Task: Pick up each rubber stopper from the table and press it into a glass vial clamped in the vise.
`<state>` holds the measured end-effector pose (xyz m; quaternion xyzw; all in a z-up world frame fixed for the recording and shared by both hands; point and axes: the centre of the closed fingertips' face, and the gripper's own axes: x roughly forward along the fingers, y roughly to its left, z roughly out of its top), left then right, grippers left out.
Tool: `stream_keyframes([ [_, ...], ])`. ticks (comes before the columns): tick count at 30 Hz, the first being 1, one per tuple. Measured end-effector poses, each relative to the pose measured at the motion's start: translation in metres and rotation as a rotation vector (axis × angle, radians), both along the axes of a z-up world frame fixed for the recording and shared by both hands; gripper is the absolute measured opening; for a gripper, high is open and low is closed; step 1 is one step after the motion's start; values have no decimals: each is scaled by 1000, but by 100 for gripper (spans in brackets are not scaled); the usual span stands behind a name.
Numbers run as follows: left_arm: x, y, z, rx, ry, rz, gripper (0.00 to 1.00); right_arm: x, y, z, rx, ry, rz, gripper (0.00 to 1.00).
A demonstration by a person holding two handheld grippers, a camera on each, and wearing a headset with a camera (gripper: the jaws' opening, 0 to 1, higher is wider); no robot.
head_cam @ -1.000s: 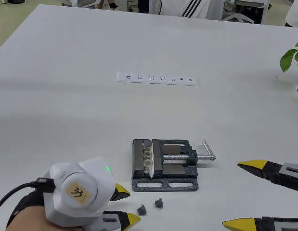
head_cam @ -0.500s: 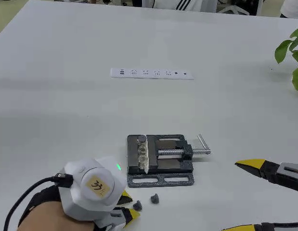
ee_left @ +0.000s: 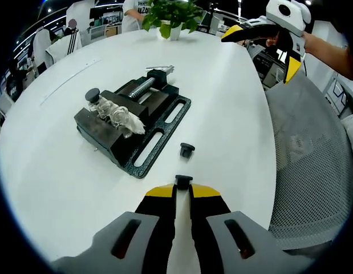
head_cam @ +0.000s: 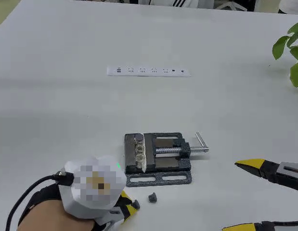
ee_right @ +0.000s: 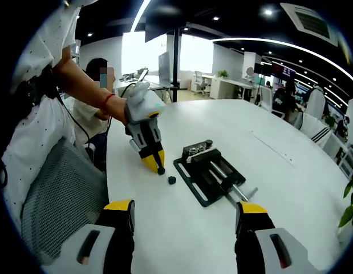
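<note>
My left gripper (ee_left: 183,189) is shut on a small dark rubber stopper (ee_left: 183,181), held at its yellow tips just over the table near the front edge; the same gripper (ee_right: 155,162) is seen in the right gripper view. A second stopper (head_cam: 152,197) lies loose on the table between that gripper and the vise (head_cam: 161,179). The dark vise (ee_left: 159,128) clamps a row of glass vials (ee_left: 114,110); the far vial carries a stopper (ee_left: 93,93). My right gripper (head_cam: 241,196) stands open to the right of the vise, with nothing between its jaws.
A white power strip (head_cam: 149,71) lies farther back on the white table (head_cam: 67,106). A green plant (head_cam: 289,45) stands at the right edge. The vise handle (head_cam: 200,142) sticks out to the right. A mesh chair (ee_left: 313,171) sits beside the table's near edge.
My left gripper was open beside two loose stoppers; it moved onto the nearer one and shut on it. One stopper is left on the table. The head view has shifted slightly.
</note>
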<state>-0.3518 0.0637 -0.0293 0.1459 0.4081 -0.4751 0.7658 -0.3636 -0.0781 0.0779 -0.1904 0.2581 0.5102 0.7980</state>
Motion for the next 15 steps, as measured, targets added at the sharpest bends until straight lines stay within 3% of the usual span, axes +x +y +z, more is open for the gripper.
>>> stream_keyframes([
  [13,0,2,1,3,-10,-19,4,0,4,1,-3,8,9,70],
  [15,1,1,4,-13,-7,-13,4,0,7,2,-2,6,17,69],
])
